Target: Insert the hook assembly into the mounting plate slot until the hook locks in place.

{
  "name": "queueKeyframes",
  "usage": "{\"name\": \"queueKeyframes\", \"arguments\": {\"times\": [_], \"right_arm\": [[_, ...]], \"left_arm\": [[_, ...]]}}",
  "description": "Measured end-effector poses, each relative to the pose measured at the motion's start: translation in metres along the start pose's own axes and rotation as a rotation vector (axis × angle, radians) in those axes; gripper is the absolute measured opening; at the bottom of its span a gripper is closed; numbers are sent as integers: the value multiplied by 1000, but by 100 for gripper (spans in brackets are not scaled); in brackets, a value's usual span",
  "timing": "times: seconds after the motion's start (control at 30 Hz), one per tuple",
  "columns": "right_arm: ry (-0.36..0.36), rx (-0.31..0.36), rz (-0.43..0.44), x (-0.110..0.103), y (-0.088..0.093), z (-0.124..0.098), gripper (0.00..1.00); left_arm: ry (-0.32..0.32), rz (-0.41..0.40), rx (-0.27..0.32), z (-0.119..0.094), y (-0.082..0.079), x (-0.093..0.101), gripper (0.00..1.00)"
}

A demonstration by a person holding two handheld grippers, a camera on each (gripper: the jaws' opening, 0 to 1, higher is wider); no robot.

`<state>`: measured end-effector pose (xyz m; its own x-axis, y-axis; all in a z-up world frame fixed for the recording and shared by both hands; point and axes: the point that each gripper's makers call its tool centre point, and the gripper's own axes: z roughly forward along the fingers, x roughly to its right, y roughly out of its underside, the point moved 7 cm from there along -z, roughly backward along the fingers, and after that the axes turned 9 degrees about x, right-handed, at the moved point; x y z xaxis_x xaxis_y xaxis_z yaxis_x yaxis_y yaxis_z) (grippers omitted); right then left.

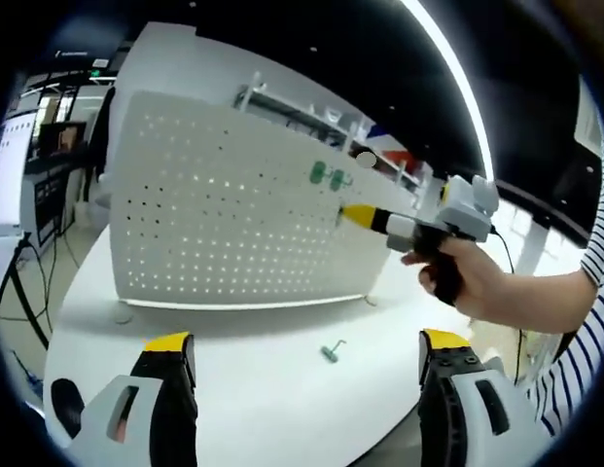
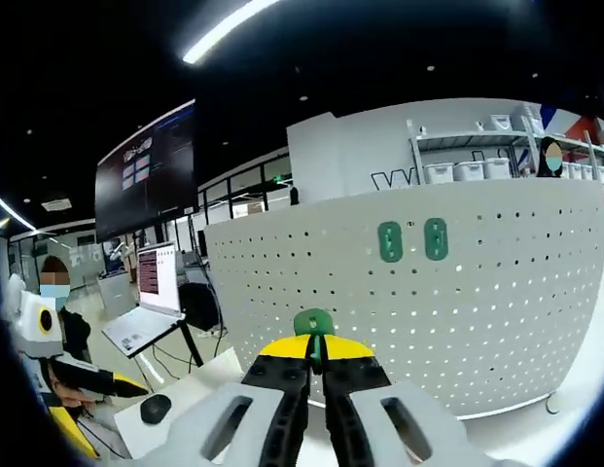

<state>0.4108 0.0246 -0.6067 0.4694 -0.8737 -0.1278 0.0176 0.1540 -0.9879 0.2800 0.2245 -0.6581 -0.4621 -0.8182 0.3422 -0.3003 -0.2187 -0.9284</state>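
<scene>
Pinching a green hook [image 2: 313, 322] between closed jaws, right tool [image 2: 316, 362] pointed at white pegboard [image 2: 477, 321], close to its face. Seen from left tool's camera, right tool [image 1: 358, 216] touching or nearly touching board, gripped by a hand [image 1: 474, 277]. Left tool [image 1: 306, 352] spread wide, holding nothing, low over white desk [image 1: 272, 389]. Two green hooks [image 2: 412, 240] already mounted higher on pegboard. Another green hook [image 1: 332, 351] lying loose on desk near board's base.

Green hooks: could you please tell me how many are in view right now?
4: two green hooks mounted side by side on the pegboard, one held in the right tool, one lying loose on the table. Others may be hidden.
</scene>
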Motion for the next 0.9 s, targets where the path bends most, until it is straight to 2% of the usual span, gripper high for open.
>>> {"name": "queueKeyframes", "arguments": {"times": [0.23, 0.33, 0.63, 0.9], "right_arm": [[69, 25, -5, 25, -5, 5, 0], [95, 26, -4, 35, -5, 6, 0], [141, 29, -22, 56, -4, 11, 0], [194, 51, -39, 79, -11, 18, 0]], "left_arm": [[-2, -9, 1, 0, -1, -4, 96], [-3, -7, -18, 0, 3, -6, 96], [-11, -17, -30, 2, 5, -11, 98], [-19, -13, -43, 3, 7, -13, 97]]}}
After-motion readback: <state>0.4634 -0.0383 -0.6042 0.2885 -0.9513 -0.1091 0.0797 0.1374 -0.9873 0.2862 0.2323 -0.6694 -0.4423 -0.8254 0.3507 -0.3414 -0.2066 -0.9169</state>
